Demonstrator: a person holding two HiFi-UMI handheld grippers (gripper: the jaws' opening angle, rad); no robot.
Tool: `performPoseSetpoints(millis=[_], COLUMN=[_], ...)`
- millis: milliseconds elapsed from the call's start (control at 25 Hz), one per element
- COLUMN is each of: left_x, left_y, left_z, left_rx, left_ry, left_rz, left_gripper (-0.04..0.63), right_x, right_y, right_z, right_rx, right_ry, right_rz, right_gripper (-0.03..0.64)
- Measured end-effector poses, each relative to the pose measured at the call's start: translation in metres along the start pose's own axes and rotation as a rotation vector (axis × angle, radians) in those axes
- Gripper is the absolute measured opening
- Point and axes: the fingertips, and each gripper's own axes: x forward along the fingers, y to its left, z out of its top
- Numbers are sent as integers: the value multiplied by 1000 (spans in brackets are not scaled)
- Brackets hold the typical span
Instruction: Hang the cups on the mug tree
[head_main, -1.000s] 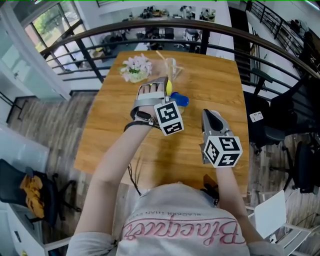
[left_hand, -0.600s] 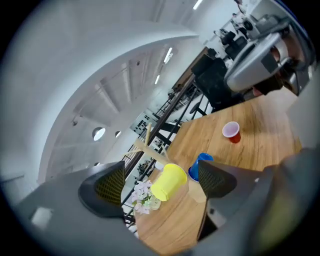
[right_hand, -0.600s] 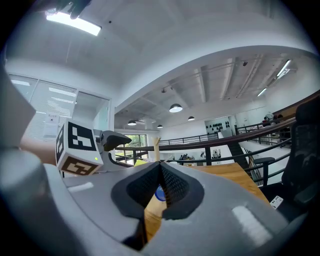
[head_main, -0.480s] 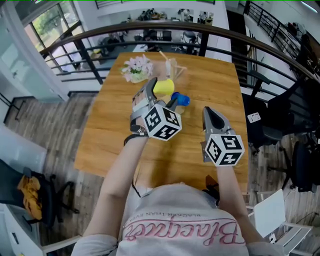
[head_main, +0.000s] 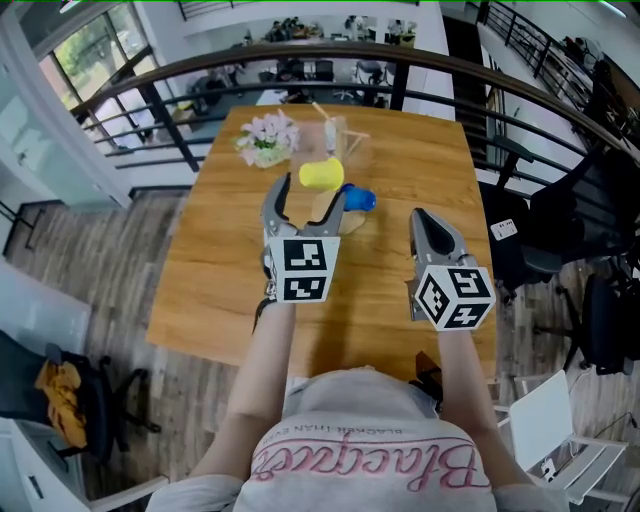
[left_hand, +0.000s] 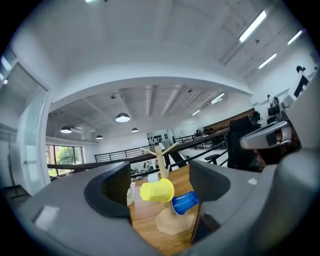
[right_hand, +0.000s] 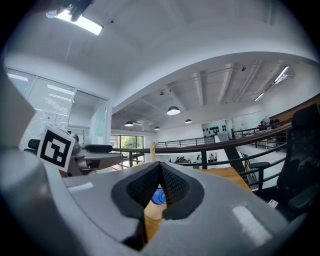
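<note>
The wooden mug tree (head_main: 327, 130) stands at the table's far middle on its pale base (head_main: 325, 214). A yellow cup (head_main: 320, 175) hangs on it lying sideways, with a blue cup (head_main: 358, 199) on a lower peg to its right. My left gripper (head_main: 308, 195) is just short of the tree, its jaws apart and closing with nothing between them. In the left gripper view the yellow cup (left_hand: 157, 191), blue cup (left_hand: 185, 202) and tree pole (left_hand: 160, 160) lie ahead beyond the jaws. My right gripper (head_main: 421, 216) hovers to the right, shut and empty; the blue cup (right_hand: 158, 196) peeks below its pads.
A small pot of pale flowers (head_main: 265, 138) sits left of the tree at the back of the wooden table (head_main: 200, 270). A dark railing (head_main: 180, 75) curves behind the table. Office chairs (head_main: 560, 230) stand off the right edge.
My left gripper has drawn back from the tree toward me and turned upright, leaving the yellow cup hanging there. The right gripper has barely moved.
</note>
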Motion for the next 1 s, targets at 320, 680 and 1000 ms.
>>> performPoseSetpoints(millis=[320, 680, 1000], left_x=[-24, -14, 5], left_y=[-28, -74, -124], left_z=[-7, -14, -37], left_rx=[-48, -80, -135], left_ry=[-90, -102, -44], left_rz=[-77, -198, -345], left_gripper=[69, 12, 46], right_x=[-13, -31, -48], right_y=[-21, -37, -61], right_z=[4, -8, -26], right_rx=[12, -12, -10], right_ry=[-28, 4, 66], right_rz=[-84, -162, -223], right_gripper=[2, 2, 2])
